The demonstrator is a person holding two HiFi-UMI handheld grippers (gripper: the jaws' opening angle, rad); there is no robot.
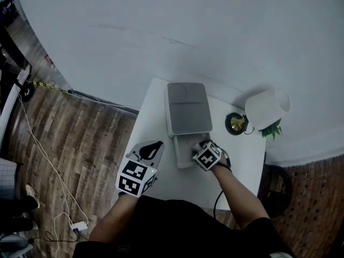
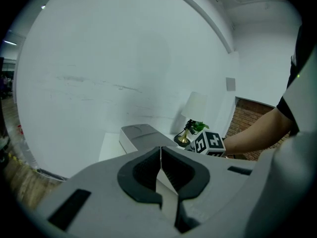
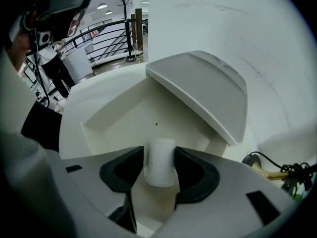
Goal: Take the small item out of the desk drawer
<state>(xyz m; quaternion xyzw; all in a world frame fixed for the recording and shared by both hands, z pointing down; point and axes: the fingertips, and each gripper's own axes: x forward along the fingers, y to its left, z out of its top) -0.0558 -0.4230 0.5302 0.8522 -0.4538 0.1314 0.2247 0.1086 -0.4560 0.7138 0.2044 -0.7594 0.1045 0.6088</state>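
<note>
A small white cylinder-shaped item (image 3: 159, 170) lies in the open drawer (image 3: 119, 114) of a grey desktop drawer unit (image 1: 187, 107). My right gripper (image 3: 159, 158) reaches into that drawer (image 1: 183, 153), and its dark pads sit against both sides of the item, shut on it. In the head view the right gripper (image 1: 202, 147) is at the drawer's right side and hides the item. My left gripper (image 1: 152, 149) hovers over the white table (image 1: 152, 107), left of the drawer, with its jaws shut and nothing in them. In its own view the left gripper (image 2: 161, 153) faces the unit (image 2: 141, 134).
A white-shaded lamp (image 1: 267, 107) on a brass base (image 1: 236, 123) and a small green plant (image 1: 272, 129) stand at the table's right, close to the drawer unit. A cable (image 1: 48, 160) trails over the wooden floor at the left. A white wall runs behind the table.
</note>
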